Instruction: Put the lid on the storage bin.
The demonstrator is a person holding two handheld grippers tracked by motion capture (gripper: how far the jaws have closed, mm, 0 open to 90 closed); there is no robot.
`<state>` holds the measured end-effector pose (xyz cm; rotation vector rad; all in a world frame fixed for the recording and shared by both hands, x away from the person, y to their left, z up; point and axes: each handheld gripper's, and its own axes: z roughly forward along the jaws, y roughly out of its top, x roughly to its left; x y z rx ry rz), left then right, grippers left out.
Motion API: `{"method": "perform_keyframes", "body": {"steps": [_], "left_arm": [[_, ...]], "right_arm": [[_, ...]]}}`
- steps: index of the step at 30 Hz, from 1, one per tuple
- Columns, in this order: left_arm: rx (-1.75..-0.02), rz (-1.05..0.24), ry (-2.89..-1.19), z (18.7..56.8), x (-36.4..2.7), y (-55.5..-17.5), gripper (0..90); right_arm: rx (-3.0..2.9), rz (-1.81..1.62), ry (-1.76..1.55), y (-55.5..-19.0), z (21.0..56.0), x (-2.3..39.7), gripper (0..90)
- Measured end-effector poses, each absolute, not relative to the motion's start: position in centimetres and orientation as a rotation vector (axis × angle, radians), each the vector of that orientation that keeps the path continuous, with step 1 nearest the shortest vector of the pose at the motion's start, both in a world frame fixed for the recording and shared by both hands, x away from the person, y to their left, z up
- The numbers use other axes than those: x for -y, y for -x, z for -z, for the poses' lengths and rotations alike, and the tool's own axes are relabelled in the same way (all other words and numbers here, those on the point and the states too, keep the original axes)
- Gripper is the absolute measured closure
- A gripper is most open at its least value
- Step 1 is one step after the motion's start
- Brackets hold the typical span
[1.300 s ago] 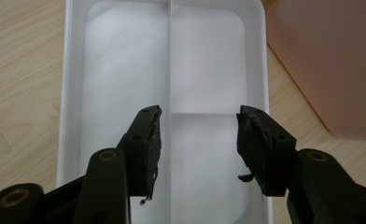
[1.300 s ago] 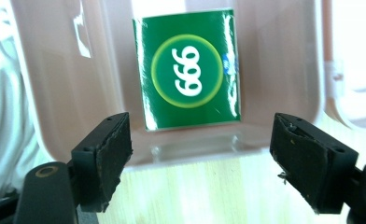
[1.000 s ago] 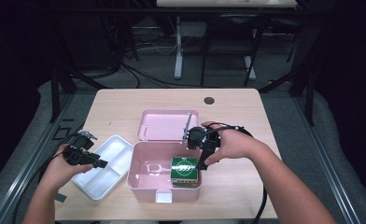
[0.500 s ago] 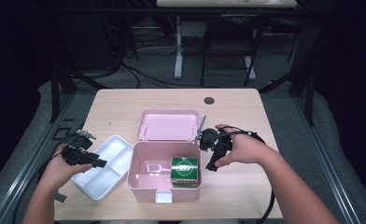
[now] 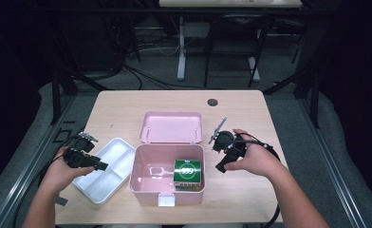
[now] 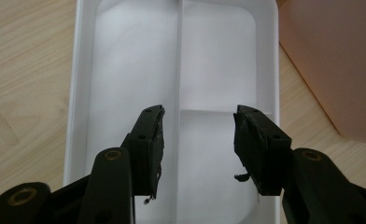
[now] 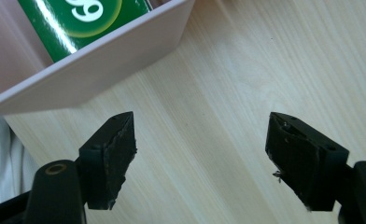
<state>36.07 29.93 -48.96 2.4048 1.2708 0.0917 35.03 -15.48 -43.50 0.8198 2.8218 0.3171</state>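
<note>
My left gripper (image 6: 197, 140) hangs over the white tray (image 5: 109, 171), jaws apart with nothing between them — they've just been narrowing a touch. My right gripper (image 7: 200, 154) is over bare table (image 5: 250, 102) just right of the pink box (image 5: 141, 183), jaws spread wide and empty, also just easing inward. The green pack (image 5: 188, 172) lies inside the box at its right wall — I see its corner past the box wall in the right gripper view. The lid (image 5: 172, 127) lies open behind.
</note>
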Motion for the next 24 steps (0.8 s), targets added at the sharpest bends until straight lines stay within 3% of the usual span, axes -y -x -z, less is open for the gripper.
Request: {"method": "perform_keyframes", "body": {"steps": [12,24], "left_arm": [[-1.292,-0.101,-2.398,48.5,-29.1,-36.0,57.5],[-1.320,-0.177,-2.495,48.1,-28.6,-36.3,59.5]], "right_arm": [[-2.675,-0.595,-1.038,-34.8,44.6,17.8,27.1],[-2.587,-0.597,-1.086,-33.9,45.5,18.3,27.6]]}}
